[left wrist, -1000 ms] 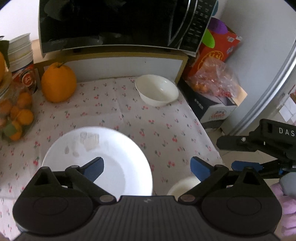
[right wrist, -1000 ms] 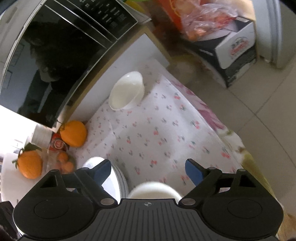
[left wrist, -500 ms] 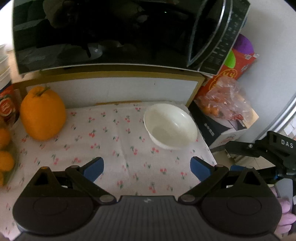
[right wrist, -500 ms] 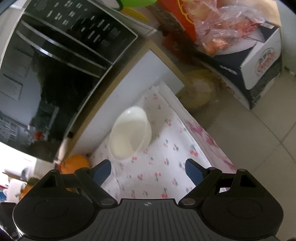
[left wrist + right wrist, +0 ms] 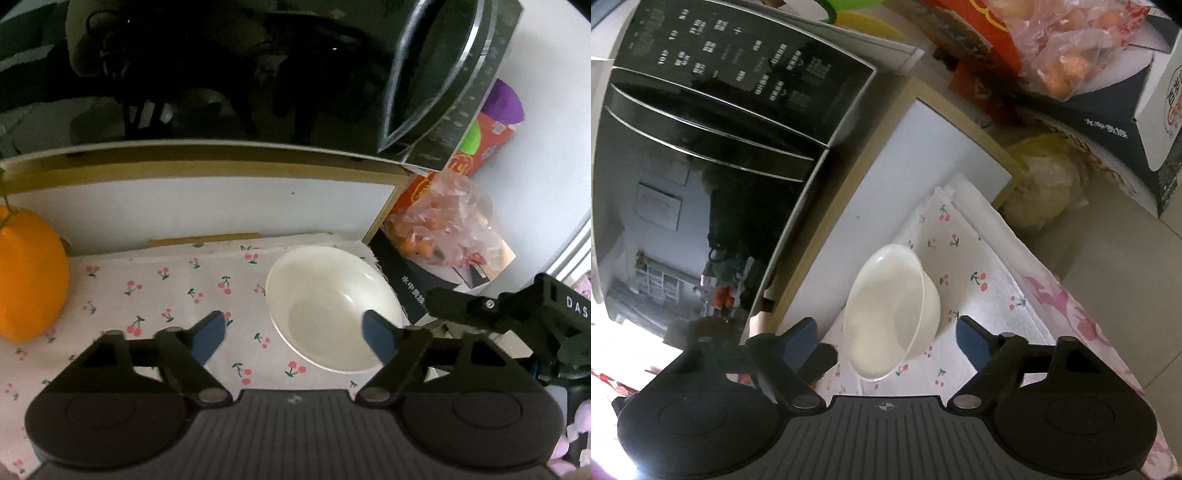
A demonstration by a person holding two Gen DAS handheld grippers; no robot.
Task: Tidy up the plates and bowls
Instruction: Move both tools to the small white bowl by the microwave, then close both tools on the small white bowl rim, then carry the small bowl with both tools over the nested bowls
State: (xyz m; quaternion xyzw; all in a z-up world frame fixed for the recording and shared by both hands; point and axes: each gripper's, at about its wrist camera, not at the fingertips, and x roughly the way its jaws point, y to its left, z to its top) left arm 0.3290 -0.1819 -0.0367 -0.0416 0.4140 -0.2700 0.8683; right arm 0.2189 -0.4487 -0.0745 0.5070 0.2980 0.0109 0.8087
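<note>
White bowl sits upright on the cherry-print tablecloth, at the back right corner of the table, just in front of the white back panel and below the black microwave. Bowl is plain, glossy, off-white, round with a thin rim, deep curved wall, small flat bottom. Looks empty, with only a soft highlight inside. From the right wrist view the same bowl reads slightly translucent at the rim and shows a narrower base than mouth.

Left gripper: jaws closing, still fairly wide. The near rim of the bowl lies between the blue pads; the right pad overlaps the inside of the bowl in the picture, the left pad is over bare cloth. Can't tell whether either pad touches the bowl; no grip visible.

Right gripper: jaws closing, also wide. Bowl sits between and just ahead of the pads, no contact seen. In the left wrist view its black fingers come in at the right edge, beside the bowl.

Large orange fruit at the far left of the cloth, well apart from the bowl. Bag of small oranges on a dark box right of the table.
</note>
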